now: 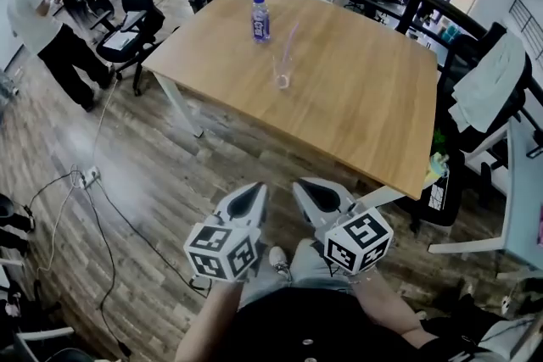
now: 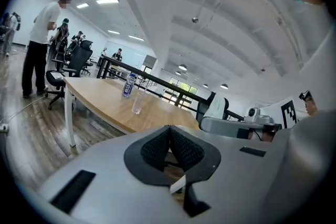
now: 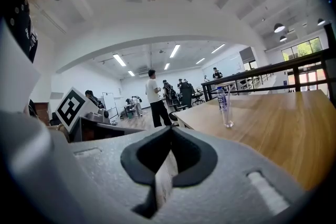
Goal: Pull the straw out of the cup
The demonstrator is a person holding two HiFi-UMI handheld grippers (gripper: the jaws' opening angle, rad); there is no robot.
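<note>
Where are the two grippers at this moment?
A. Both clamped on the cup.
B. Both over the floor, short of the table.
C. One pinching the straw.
B: the head view shows the left gripper and right gripper, jaws closed on nothing, over the wooden floor, short of the table where the cup and straw stand.

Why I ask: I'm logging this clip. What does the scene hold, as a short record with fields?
table: wooden table, ahead of both grippers
cup: clear cup, upright on the table
straw: pale straw, leaning in the cup, not yet pulled
bottle: bottle, upright beyond the cup, apart from it
left gripper: left gripper, jaws together, empty, short of the table
right gripper: right gripper, jaws together, empty, short of the table
</note>
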